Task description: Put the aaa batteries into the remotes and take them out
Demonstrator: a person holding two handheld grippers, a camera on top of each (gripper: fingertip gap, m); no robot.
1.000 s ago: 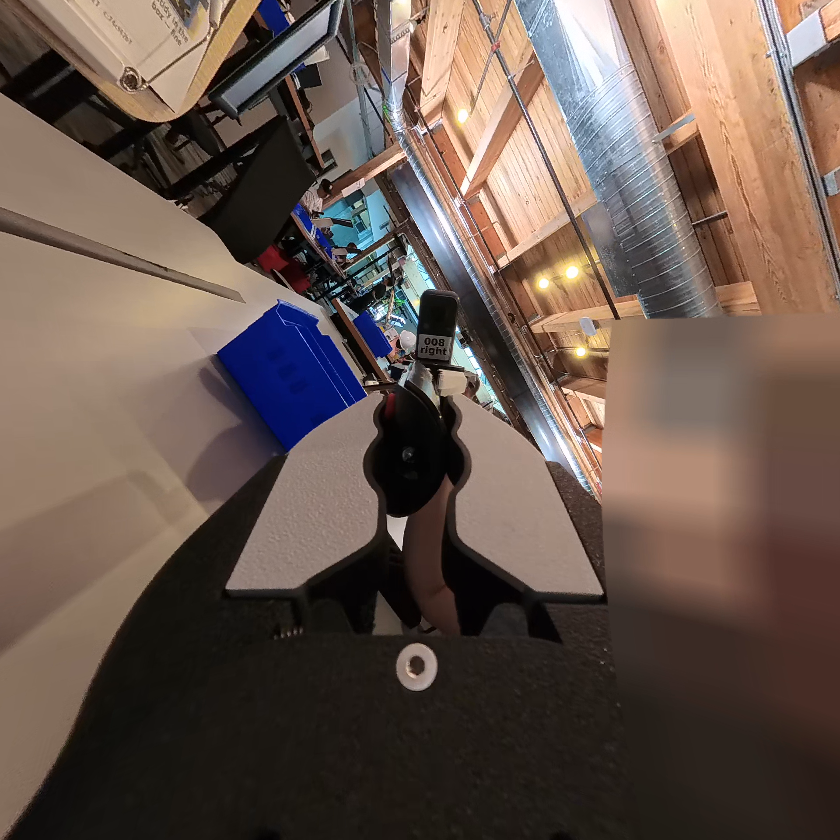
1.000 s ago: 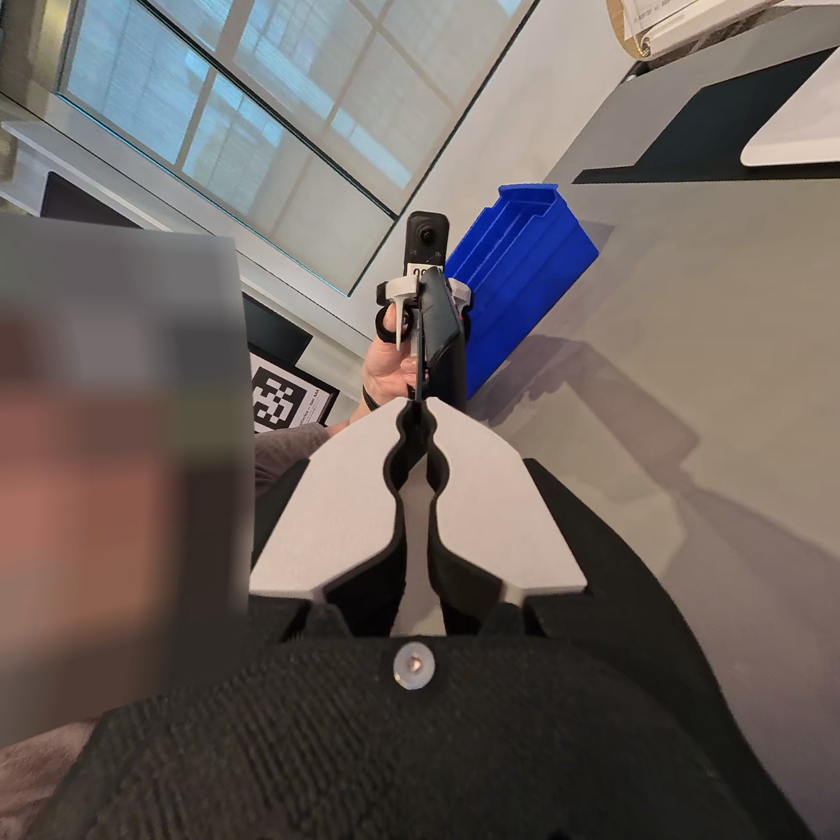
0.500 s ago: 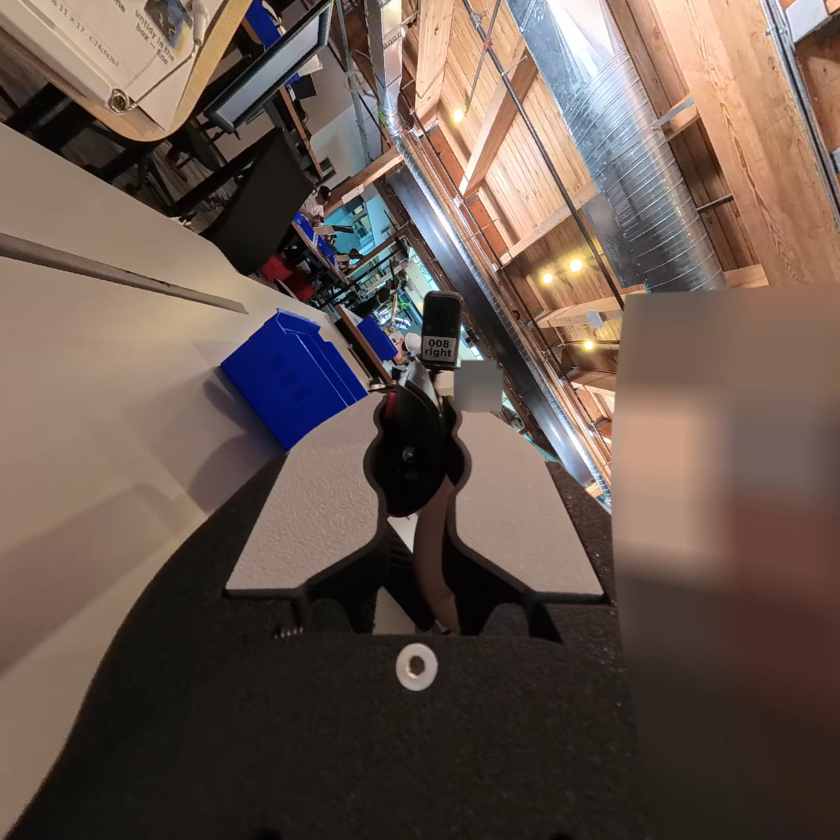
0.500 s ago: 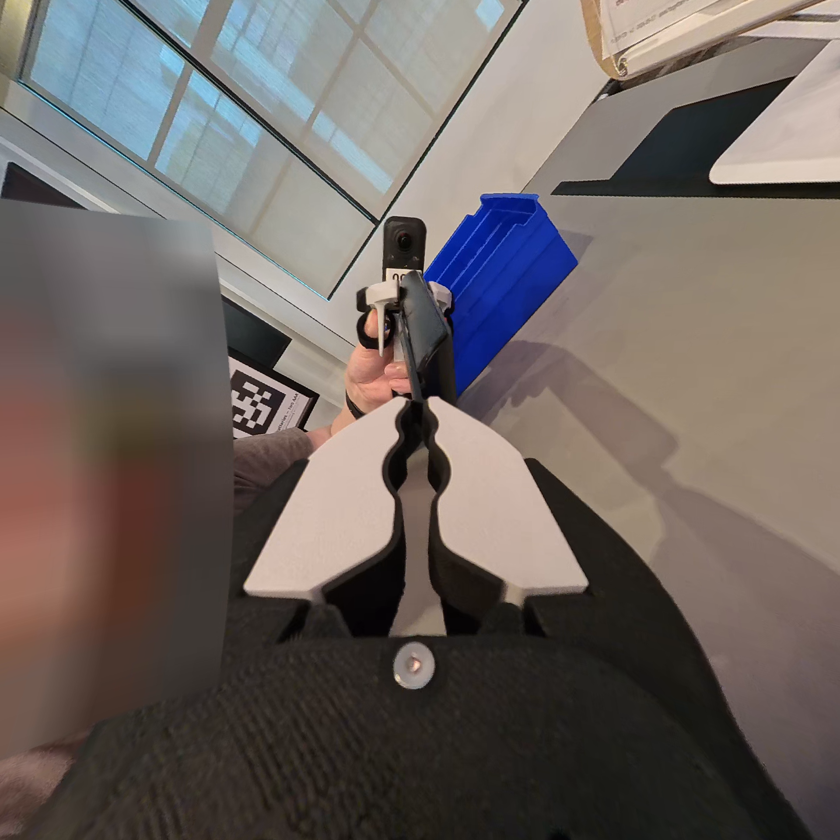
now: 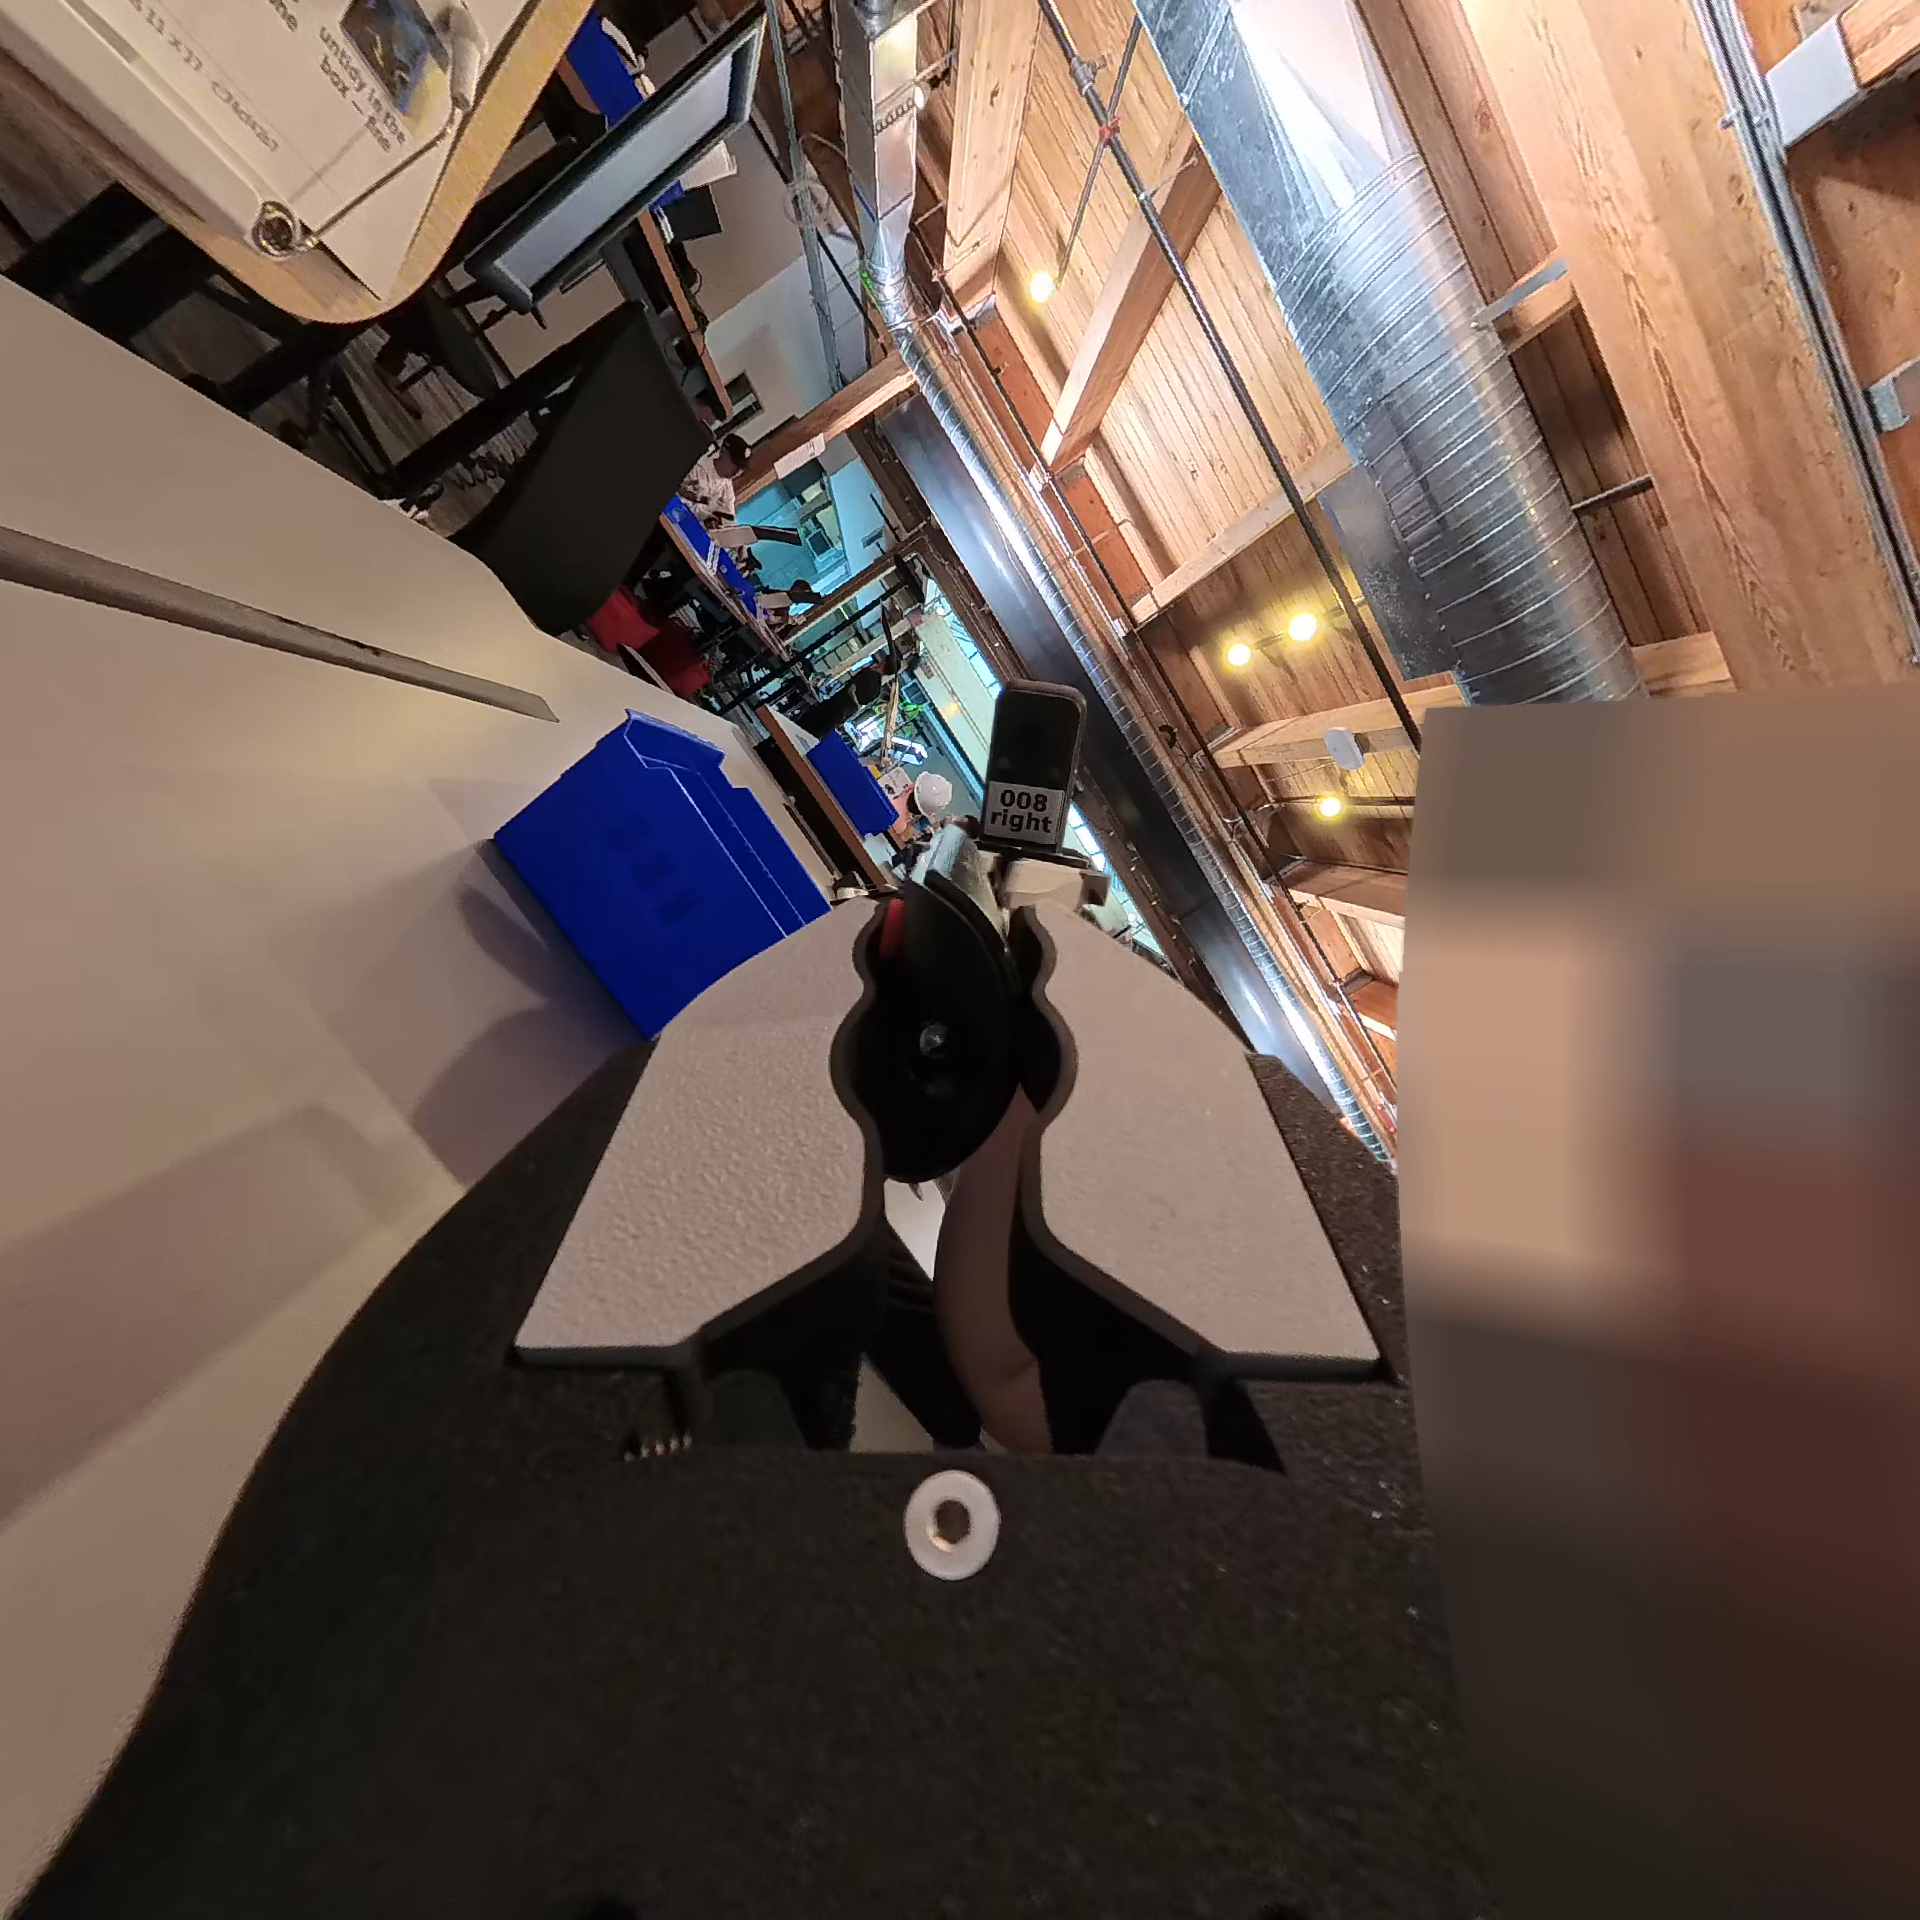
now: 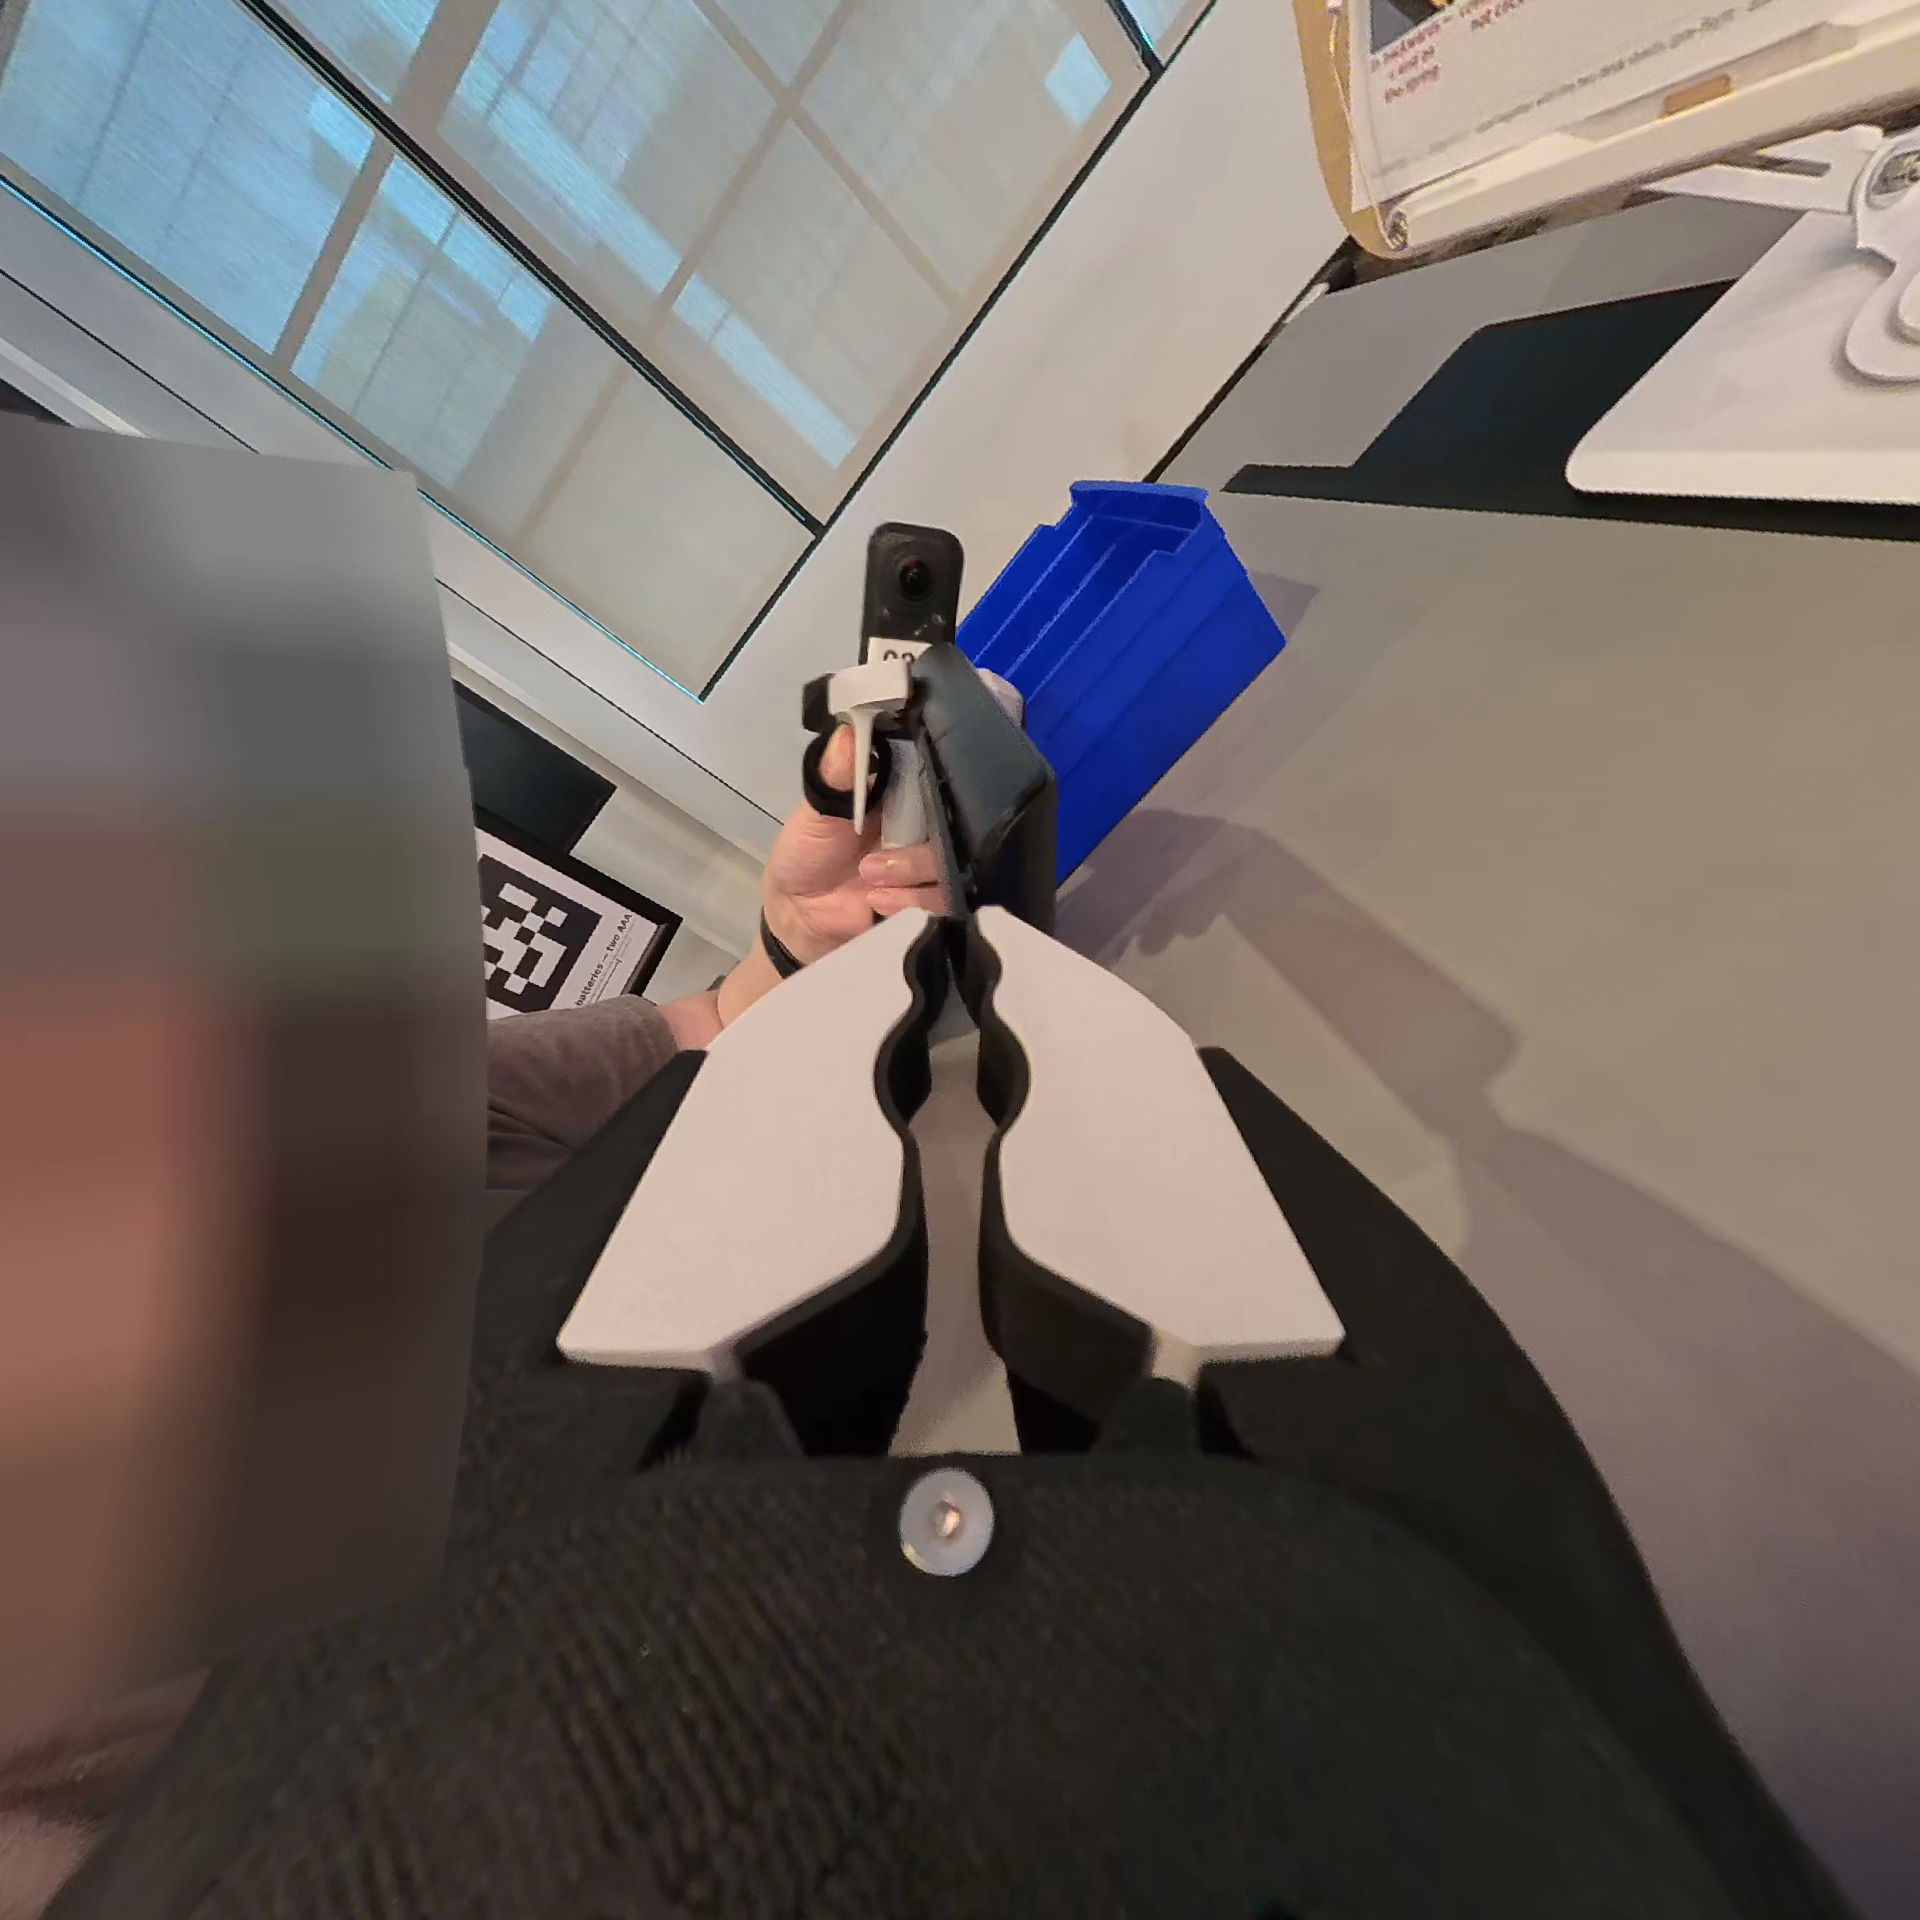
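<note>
My left gripper (image 5: 940, 925) is shut on a black remote (image 5: 935, 1049), seen end-on with a red button at its top. In the right wrist view the same remote (image 6: 992, 779) stands edge-on, held in the air above the grey table (image 6: 1558, 831). My right gripper (image 6: 951, 920) is shut on a thin black edge at the remote's near end, which looks like its back cover. The left gripper's camera (image 6: 912, 582) and the hand (image 6: 821, 883) holding it show beyond. The right gripper's camera (image 5: 1029, 769) shows beyond the remote. No batteries are visible.
A blue bin (image 5: 644, 883) stands on the table behind the grippers; it also shows in the right wrist view (image 6: 1122, 644). A white board (image 6: 1714, 364) lies at the far right. A black-and-white marker card (image 6: 540, 935) stands at the left.
Both grippers have shifted slightly while staying on the remote. In the right wrist view the remote now leans more to the right, and the thin black edge stands a little off its body.
</note>
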